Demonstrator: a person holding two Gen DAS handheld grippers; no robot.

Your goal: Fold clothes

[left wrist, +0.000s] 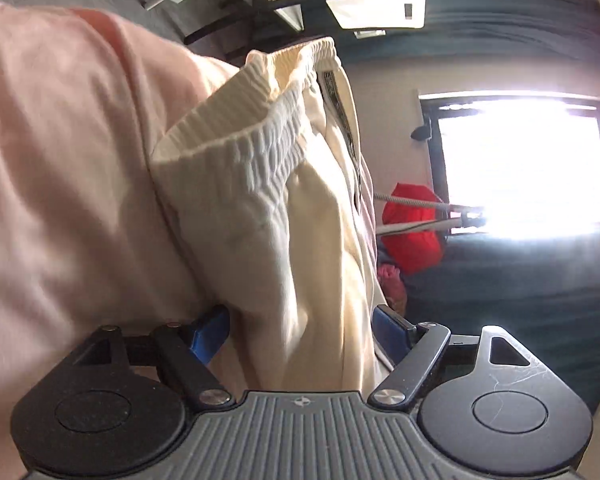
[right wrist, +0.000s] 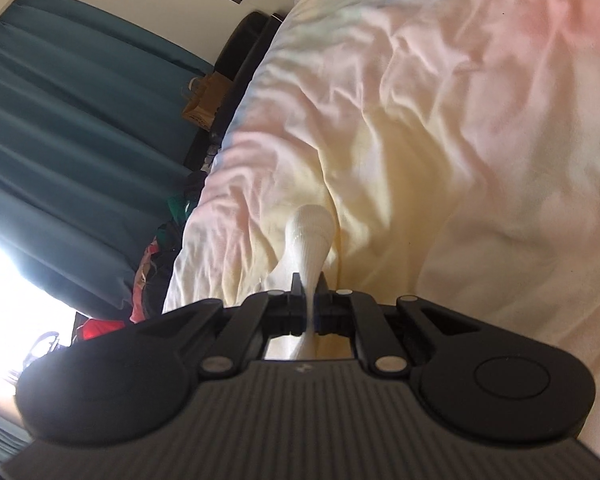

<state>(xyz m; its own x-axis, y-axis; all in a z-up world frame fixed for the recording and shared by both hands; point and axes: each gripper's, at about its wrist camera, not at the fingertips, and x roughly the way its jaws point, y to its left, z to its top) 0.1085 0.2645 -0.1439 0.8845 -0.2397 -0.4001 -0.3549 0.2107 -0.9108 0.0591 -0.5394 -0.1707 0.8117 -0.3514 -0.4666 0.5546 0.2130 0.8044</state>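
Observation:
In the left wrist view a cream garment with a ribbed elastic waistband (left wrist: pixel 236 136) hangs bunched between the blue fingers (left wrist: pixel 210 336) of my left gripper (left wrist: pixel 300 328). The jaws stand wide apart with the cloth filling the gap; I cannot tell if they press it. In the right wrist view my right gripper (right wrist: pixel 310 292) is shut on a white ribbed strip of the garment (right wrist: pixel 310 236), held just above the pastel bedspread (right wrist: pixel 440 128).
A pink sheet (left wrist: pixel 60 160) fills the left of the left wrist view. Teal curtains (right wrist: pixel 68 120) and a bright window (left wrist: pixel 520 160) stand beside the bed. A red bag (left wrist: pixel 414 224), a brown paper bag (right wrist: pixel 206 100) and piled clothes (right wrist: pixel 156 260) lie off the bed edge.

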